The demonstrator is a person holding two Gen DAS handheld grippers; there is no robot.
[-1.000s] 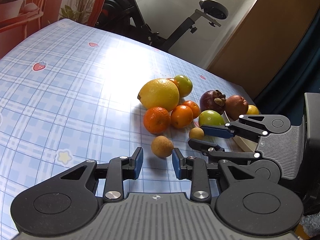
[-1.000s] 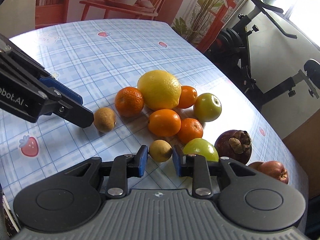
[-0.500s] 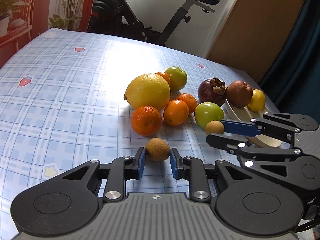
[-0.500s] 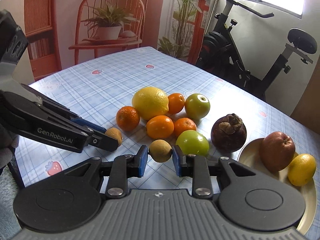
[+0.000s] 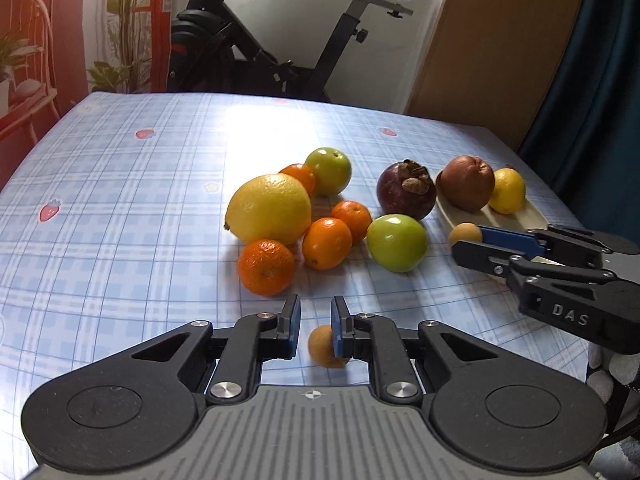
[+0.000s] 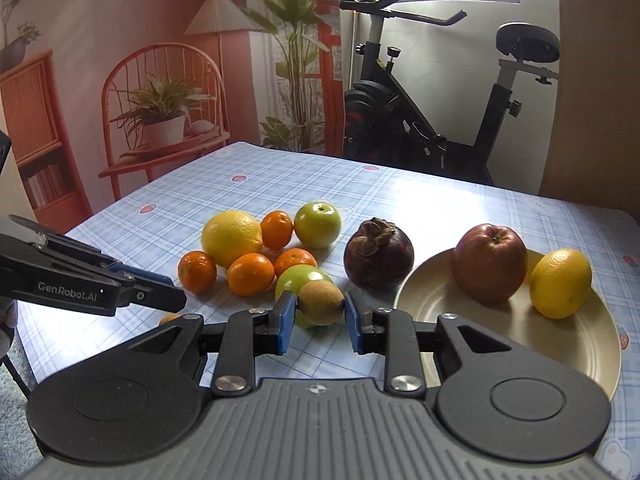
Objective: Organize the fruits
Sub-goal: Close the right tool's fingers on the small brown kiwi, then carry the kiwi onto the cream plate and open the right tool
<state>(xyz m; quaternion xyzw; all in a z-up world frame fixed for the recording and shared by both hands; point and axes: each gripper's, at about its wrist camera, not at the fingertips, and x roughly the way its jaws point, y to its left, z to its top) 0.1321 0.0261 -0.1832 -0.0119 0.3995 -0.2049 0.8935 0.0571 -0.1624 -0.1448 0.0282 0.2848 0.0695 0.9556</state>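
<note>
My right gripper (image 6: 320, 312) is shut on a small brown longan (image 6: 321, 303) and holds it above the table, left of the cream plate (image 6: 580, 356). The plate holds a red apple (image 6: 490, 262) and a small lemon (image 6: 560, 282). In the left wrist view the right gripper (image 5: 466, 238) carries the longan (image 5: 464, 233) at the plate's (image 5: 520, 216) near rim. My left gripper (image 5: 316, 318) is open above a second longan (image 5: 322, 346), which lies on the table below its right finger. A big lemon (image 5: 270, 208), several oranges, two green apples and a mangosteen (image 5: 406, 190) lie in a cluster.
The table has a blue checked cloth (image 5: 120, 200). An exercise bike (image 5: 280, 40) stands beyond its far edge. A wooden door (image 5: 500, 40) and a dark curtain (image 5: 600, 80) are at the right. A red chair with a potted plant (image 6: 164, 116) stands at the left.
My right gripper has lifted its longan and carried it right, to the plate's rim. My left gripper has risen off the second longan, which now sits lower, under its right finger.
</note>
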